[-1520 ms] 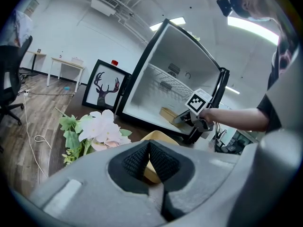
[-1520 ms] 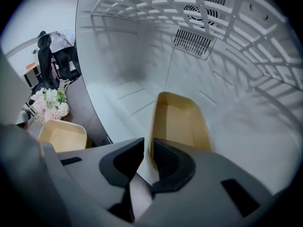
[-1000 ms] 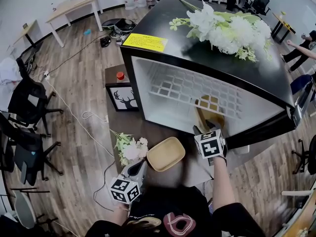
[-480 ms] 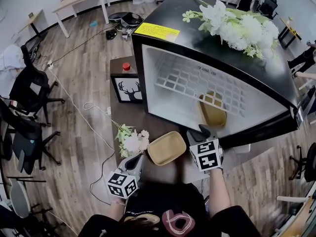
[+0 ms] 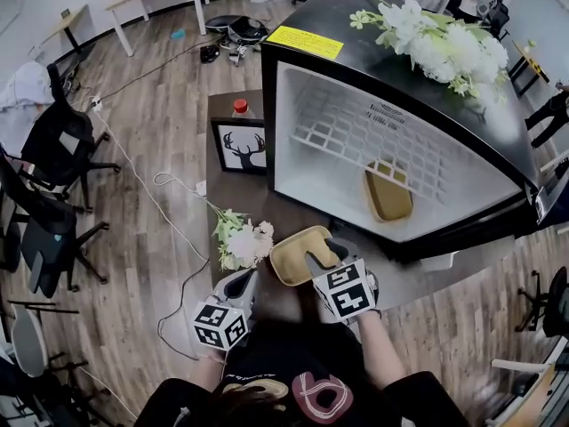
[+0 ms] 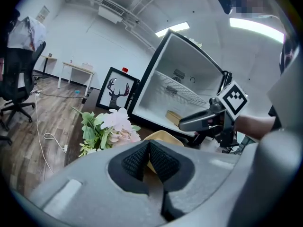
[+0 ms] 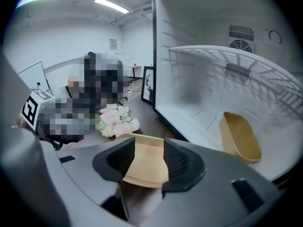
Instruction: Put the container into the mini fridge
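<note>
I hold a hand-held gripper in each hand before an open mini fridge (image 5: 356, 56) that stands on a low brown worktop (image 5: 267, 210). My right hand-held gripper (image 5: 324, 253) points down over a tan container (image 5: 289, 254) that lies on the worktop just in front of the fridge opening. Its jaws are partly apart and have just been closing, with the near end of the container between them. I cannot see the pads pressing on it. My left hand-held gripper (image 5: 255, 277) hangs beside the container on its left, jaws closed together with nothing between them. A second container (image 5: 388, 196) of the same tan colour rests on the white floor of the fridge, below a white wire shelf (image 5: 356, 136). White flowers with green leaves (image 5: 440, 43) lie on the fridge's black top, near a yellow label (image 5: 305, 41). On the worktop to the left of the fridge stands a framed picture of a deer (image 5: 243, 147), and behind it a bottle with a red cap (image 5: 241, 108). A small bunch of pale flowers (image 5: 242, 243) lies near the worktop's left edge, close to the container. A wooden floor surrounds the worktop, with black office chairs (image 5: 53, 163) at the far left.
</note>
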Action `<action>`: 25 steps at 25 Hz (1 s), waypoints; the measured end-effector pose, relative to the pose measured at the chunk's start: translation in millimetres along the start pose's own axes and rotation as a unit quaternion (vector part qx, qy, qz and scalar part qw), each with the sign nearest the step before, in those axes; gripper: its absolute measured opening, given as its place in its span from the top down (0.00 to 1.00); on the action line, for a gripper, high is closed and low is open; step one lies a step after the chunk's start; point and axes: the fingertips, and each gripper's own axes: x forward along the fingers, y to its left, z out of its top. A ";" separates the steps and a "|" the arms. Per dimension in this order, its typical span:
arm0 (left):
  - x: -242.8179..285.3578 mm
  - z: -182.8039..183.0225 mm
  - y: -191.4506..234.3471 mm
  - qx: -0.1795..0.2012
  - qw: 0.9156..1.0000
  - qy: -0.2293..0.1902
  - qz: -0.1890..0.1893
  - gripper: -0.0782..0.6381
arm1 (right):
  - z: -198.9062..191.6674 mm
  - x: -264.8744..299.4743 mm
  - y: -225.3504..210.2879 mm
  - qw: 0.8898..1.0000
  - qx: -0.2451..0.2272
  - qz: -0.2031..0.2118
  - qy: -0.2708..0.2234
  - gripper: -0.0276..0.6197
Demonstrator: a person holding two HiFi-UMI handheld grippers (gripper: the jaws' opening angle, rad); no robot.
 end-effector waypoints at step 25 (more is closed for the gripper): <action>-57.1 -6.5 36.5 -0.006 0.998 -0.030 0.052 0.88 | -56.8 75.9 113.4 0.979 -0.125 0.023 0.161 0.69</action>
